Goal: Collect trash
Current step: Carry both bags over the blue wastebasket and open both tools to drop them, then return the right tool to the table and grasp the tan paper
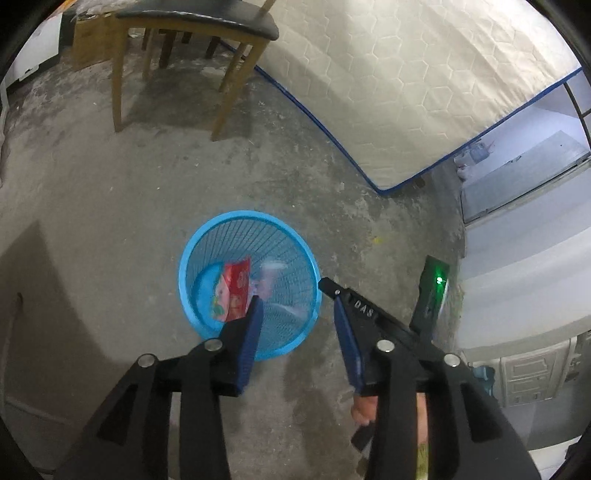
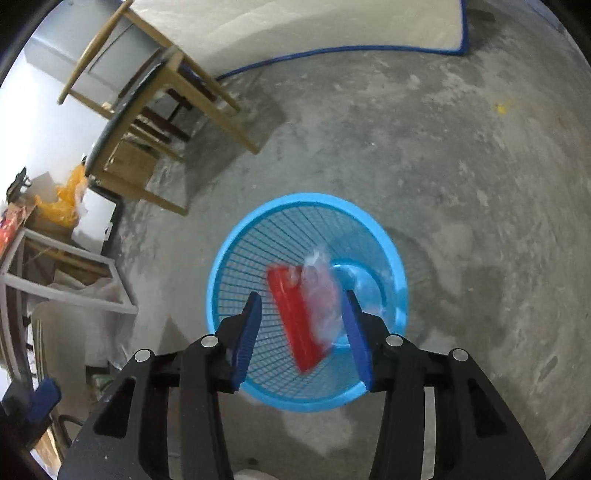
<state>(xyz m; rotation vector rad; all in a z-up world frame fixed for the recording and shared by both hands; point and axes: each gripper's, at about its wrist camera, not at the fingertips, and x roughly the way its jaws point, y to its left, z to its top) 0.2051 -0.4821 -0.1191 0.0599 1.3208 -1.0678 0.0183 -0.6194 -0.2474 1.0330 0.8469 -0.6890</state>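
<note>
chair (image 1: pixel 192 22) behind basket (image 1: pixel 207 236) | mattress (image 1: pixel 406 92) rt | wrapper (image 2: pixel 295 317) blurred, prob. inside

Left tongs (image 1: pixel 297 306) point steeply downward, jaws parted, nothing gripped. Right tongs (image 2: pixel 301 308) likewise angled down, jaws apart, pads (image 2: pixel 245 332) pressing on nothing.

right gripper (image 2: pixel 301 301) open above blue basket (image 2: pixel 236 254), red packet (image 2: pixel 291 317) inside.

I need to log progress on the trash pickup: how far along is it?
Done: a red wrapper and a clear plastic bag are inside the blue basket, both blurred. In hand: nothing; the left claw and right claw are open. Left: no other loose trash shows on the floor.
</note>
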